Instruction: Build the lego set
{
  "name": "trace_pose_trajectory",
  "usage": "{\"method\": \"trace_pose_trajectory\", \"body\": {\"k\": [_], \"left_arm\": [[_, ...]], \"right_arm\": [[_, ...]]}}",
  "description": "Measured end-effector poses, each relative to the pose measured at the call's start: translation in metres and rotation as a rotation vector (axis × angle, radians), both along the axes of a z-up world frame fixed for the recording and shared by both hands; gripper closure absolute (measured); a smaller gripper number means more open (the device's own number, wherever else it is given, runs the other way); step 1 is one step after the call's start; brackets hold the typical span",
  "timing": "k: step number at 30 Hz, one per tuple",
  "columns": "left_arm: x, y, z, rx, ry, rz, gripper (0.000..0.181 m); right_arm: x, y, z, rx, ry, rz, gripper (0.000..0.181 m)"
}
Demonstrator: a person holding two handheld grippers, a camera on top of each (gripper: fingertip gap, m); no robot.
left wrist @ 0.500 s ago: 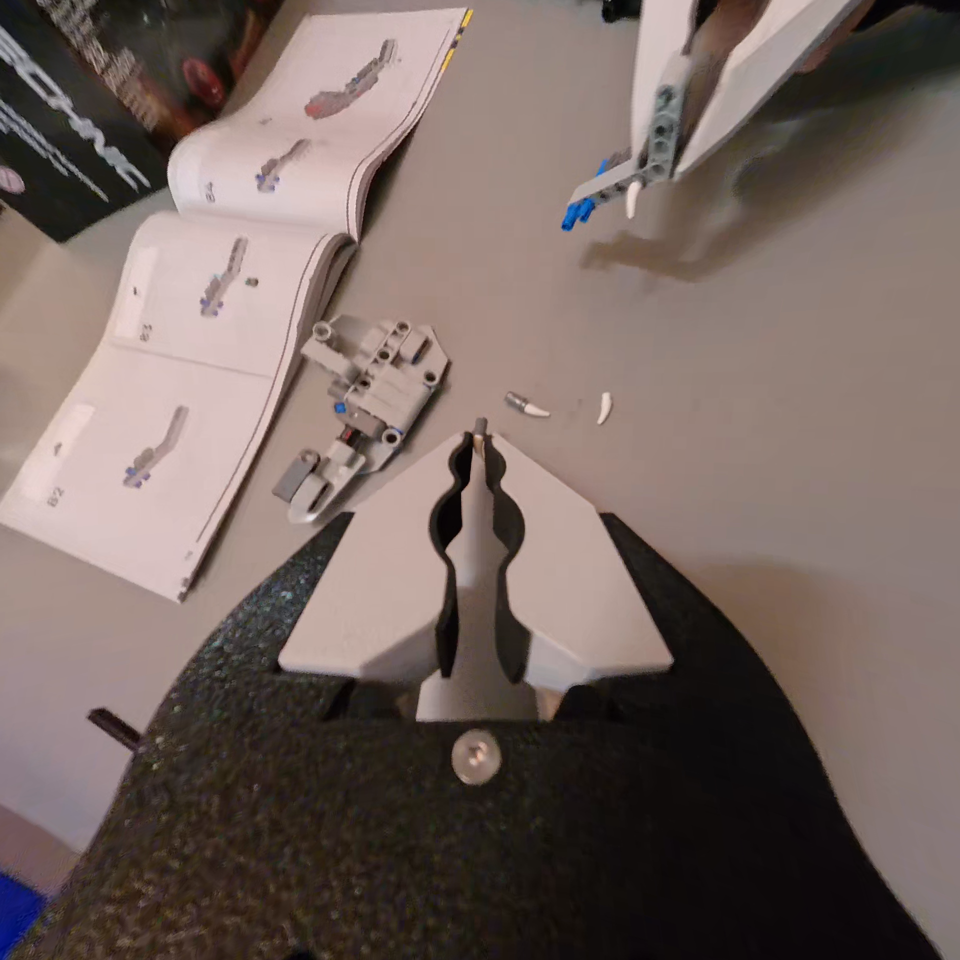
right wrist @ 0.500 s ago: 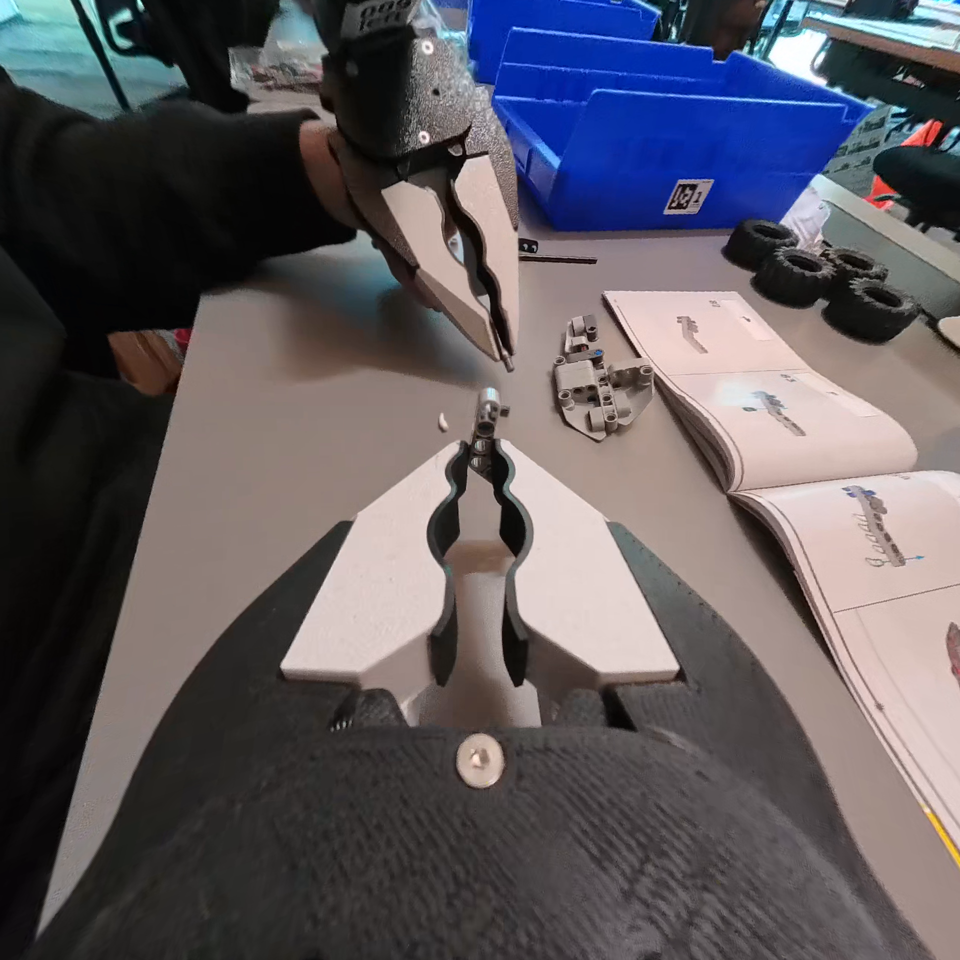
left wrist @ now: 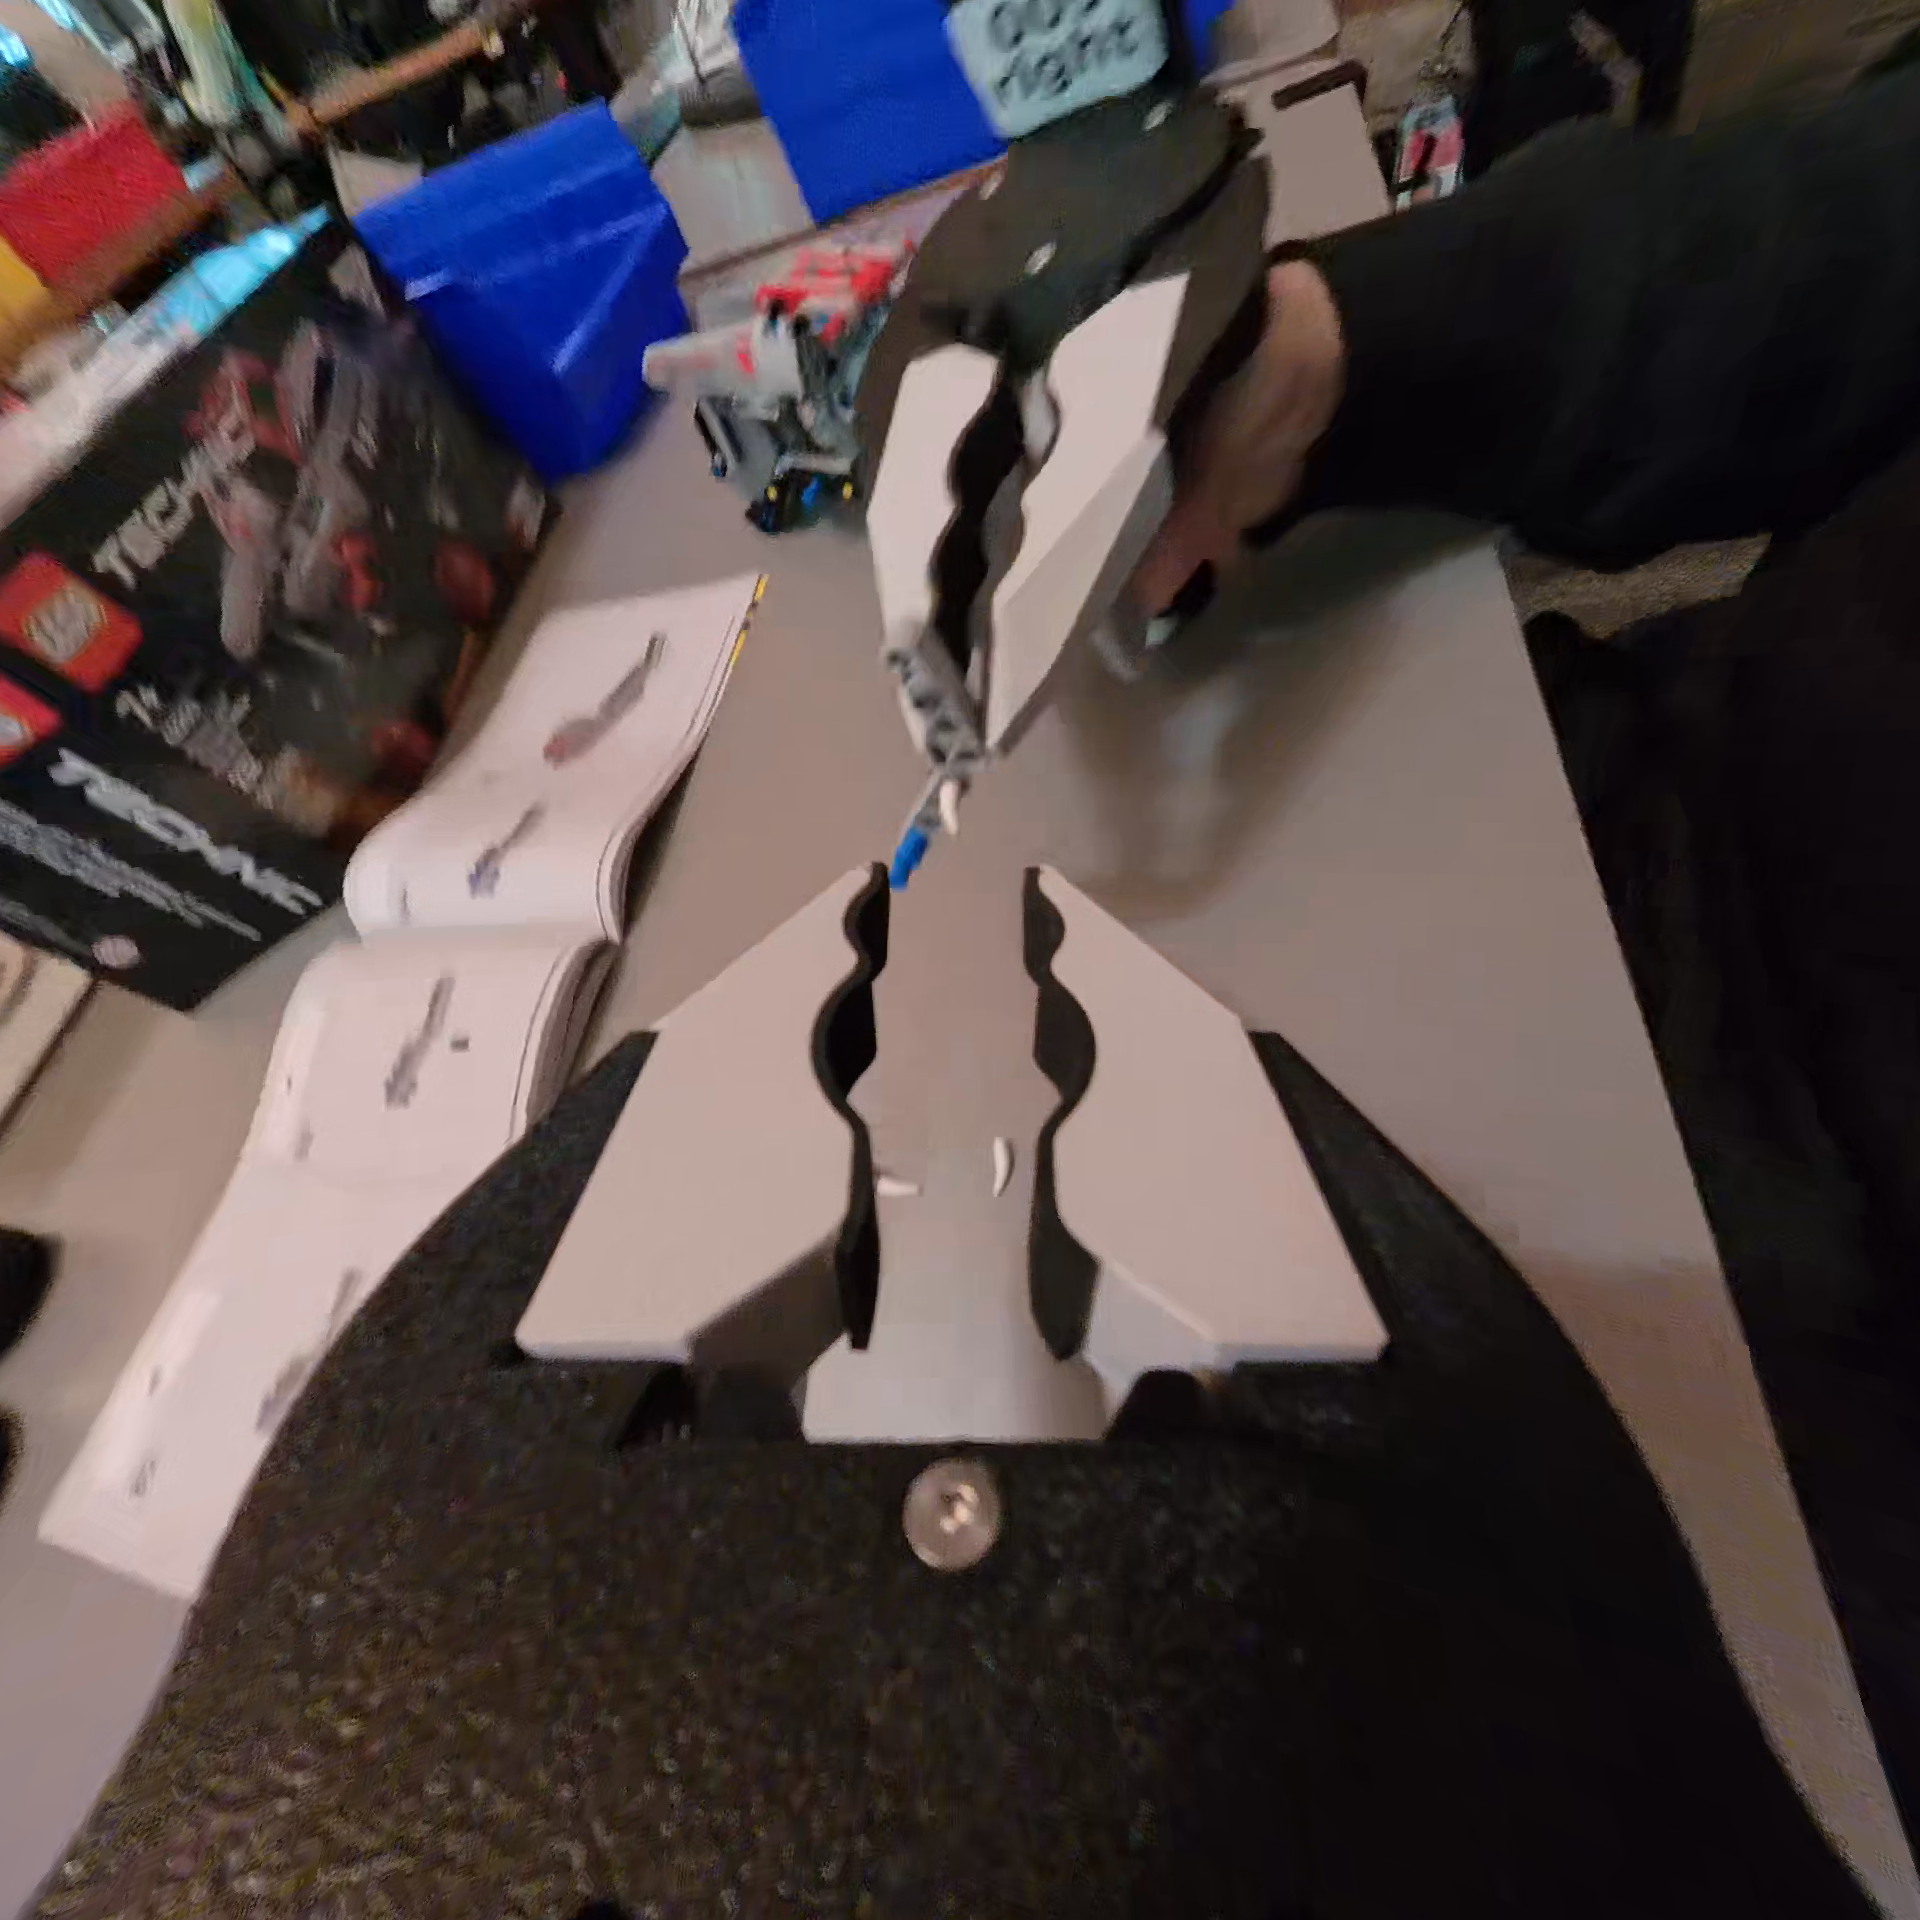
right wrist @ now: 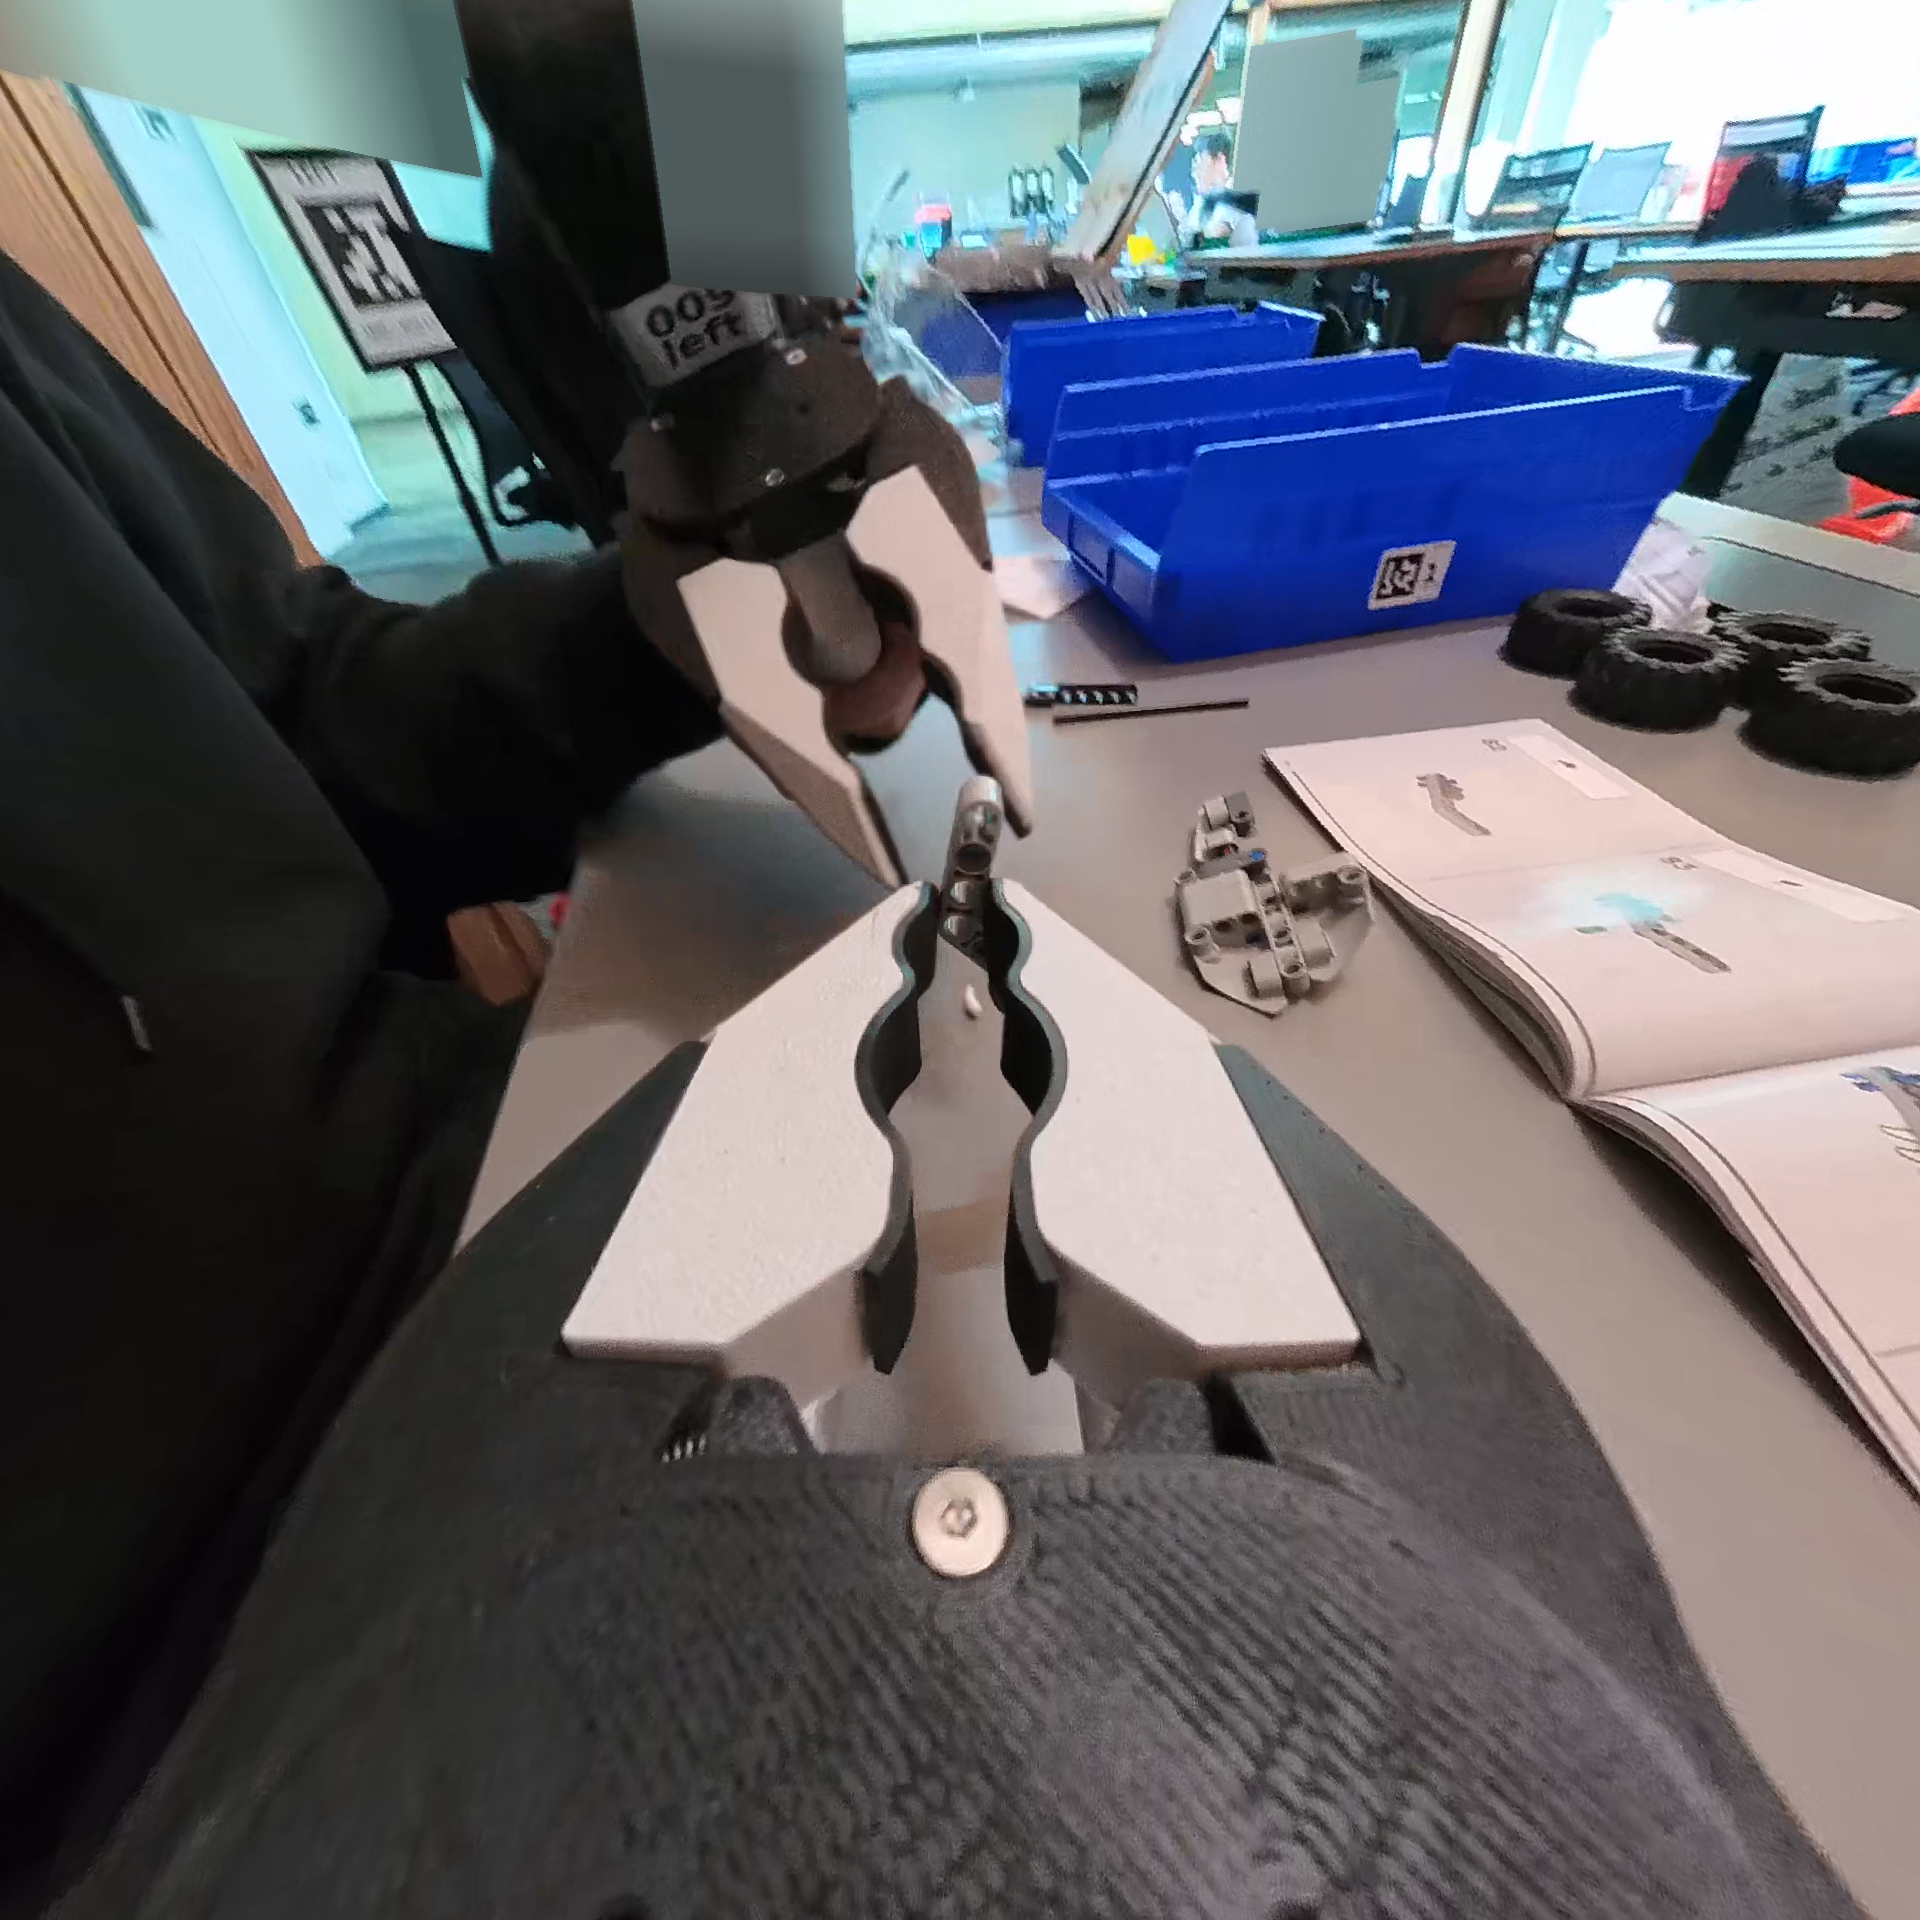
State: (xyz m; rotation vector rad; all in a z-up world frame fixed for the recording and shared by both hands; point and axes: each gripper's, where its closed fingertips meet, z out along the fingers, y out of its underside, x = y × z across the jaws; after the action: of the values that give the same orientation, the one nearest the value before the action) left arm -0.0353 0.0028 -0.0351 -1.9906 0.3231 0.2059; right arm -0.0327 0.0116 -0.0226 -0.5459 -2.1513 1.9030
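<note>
Right gripper (right wrist: pixel 961 904) clamps the grey beam assembly (right wrist: pixel 966 883) above the table (right wrist: pixel 1455 1195); left gripper (left wrist: pixel 956 883) hangs spread and empty beside it. Contents of the blue bins (right wrist: pixel 1351 520) are hidden.

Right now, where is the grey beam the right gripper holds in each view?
Left wrist view: upper centre, the beam hangs from the far gripper's tips, above this view's own open jaws.
Right wrist view: centre, the beam sticks up from this view's own tips.
Shared landmark: the open booklet.
</note>
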Motion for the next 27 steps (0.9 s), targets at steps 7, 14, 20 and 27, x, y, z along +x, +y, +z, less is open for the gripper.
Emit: {"method": "trace_pose_trajectory", "body": {"k": [7,14,20,27], "left_arm": [[0.012,0.012,0.004,0.021,0.099,-0.017,0.175],[0.015,0.011,0.008,0.037,0.105,-0.032,0.180],[0.010,0.010,0.006,0.018,0.075,-0.005,0.181],[0.011,0.010,0.000,-0.008,0.034,-0.008,0.181]], "right_arm": [[0.014,-0.011,0.012,-0.085,-0.013,0.098,0.175],[0.018,-0.013,0.015,-0.123,-0.024,0.133,0.175],[0.016,-0.012,0.009,-0.050,0.030,0.100,0.170],[0.009,-0.009,-0.010,0.264,0.290,0.011,0.165]]}}
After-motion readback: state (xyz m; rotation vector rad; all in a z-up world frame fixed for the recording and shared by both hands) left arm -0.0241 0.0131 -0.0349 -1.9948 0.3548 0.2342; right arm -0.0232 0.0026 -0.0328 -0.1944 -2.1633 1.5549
